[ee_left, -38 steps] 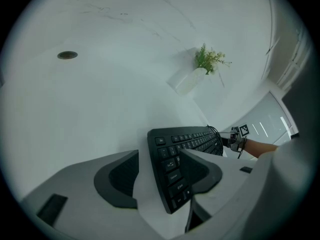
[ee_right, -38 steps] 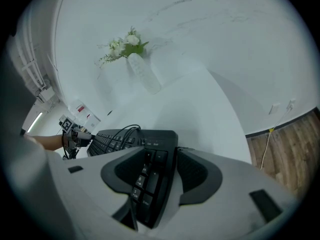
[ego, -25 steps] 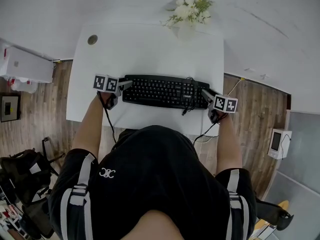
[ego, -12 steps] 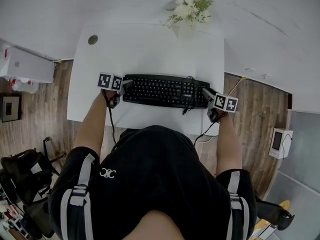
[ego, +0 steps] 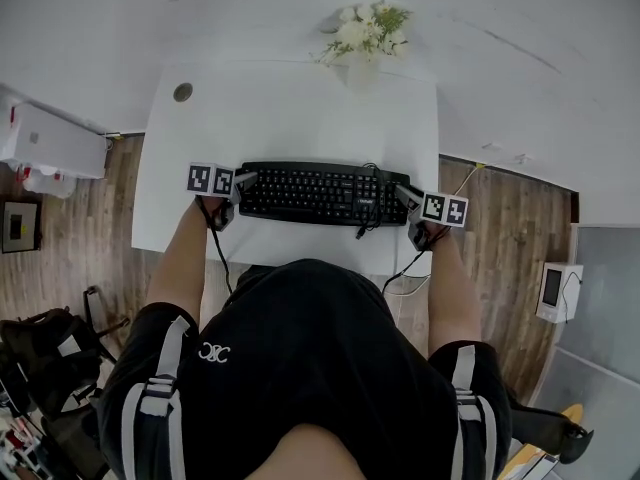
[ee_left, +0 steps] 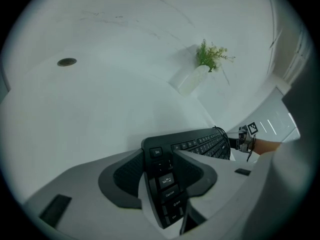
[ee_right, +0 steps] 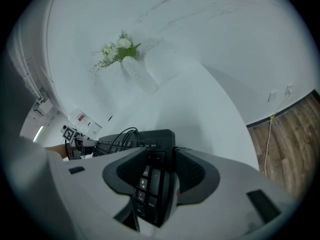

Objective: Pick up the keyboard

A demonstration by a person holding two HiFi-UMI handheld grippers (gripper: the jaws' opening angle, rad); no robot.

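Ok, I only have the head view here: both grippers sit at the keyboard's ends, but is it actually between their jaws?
Observer: On the left, yes. The left gripper view shows the left gripper with the keyboard between its jaws, at the end with the Esc key. The jaws are closing.
Operator: And the right one?
Observer: Same there. In the right gripper view, the right gripper has the number-pad end between its jaws, which are closing too.
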